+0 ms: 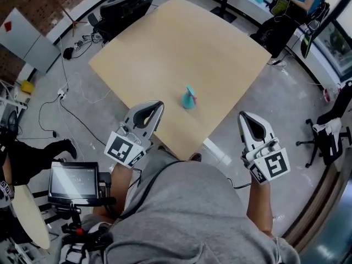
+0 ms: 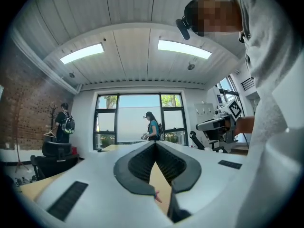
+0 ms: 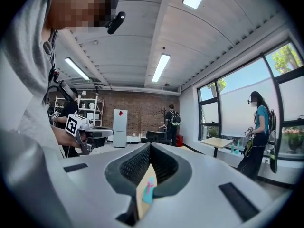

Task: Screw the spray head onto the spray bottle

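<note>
A small teal spray bottle (image 1: 189, 99) with a pink-tipped head stands upright on the light wooden table (image 1: 165, 43), near its front edge. My left gripper (image 1: 158, 105) hovers at that edge, left of the bottle, with its jaws shut on nothing. My right gripper (image 1: 242, 116) hangs off the table's right side, also shut and empty. In the right gripper view the bottle (image 3: 148, 192) shows through the slot below the closed jaws (image 3: 150, 146). In the left gripper view the jaws (image 2: 155, 144) meet, with a pink tip (image 2: 157, 197) peeking below.
Black office chairs (image 1: 124, 7) stand at the table's far left. A person (image 1: 300, 4) sits at the far right beside another table. A screen on a stand (image 1: 73, 181) is at my lower left. Cables (image 1: 66, 92) lie on the floor.
</note>
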### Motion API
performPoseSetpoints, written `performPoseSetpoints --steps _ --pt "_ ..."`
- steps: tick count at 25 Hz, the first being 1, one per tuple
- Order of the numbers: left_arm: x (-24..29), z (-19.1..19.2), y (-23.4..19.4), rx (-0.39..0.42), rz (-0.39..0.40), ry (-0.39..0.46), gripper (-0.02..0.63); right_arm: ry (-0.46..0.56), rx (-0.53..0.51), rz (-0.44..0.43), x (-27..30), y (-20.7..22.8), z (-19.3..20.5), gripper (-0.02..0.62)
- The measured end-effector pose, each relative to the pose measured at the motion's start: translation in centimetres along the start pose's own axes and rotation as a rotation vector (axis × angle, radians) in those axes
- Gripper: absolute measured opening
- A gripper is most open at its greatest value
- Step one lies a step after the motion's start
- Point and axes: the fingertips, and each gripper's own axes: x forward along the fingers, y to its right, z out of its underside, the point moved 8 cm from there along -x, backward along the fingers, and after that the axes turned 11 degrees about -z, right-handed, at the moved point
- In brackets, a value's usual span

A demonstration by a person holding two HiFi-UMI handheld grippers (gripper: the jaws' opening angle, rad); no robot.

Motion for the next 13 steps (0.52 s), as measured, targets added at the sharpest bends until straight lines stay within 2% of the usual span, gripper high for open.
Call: performPoseSetpoints --steps 8,13 --pt "-2.9 0.0 -0.3 0.016 0.034 0.036 0.005 0.009 -0.030 0.048 -0.7 -3.4 1.1 0.002" --pt "-5.1 0.1 -0.8 0.038 0.084 0.032 0.005 0.040 0.004 0.114 -0.8 -6.4 1.9 0.002"
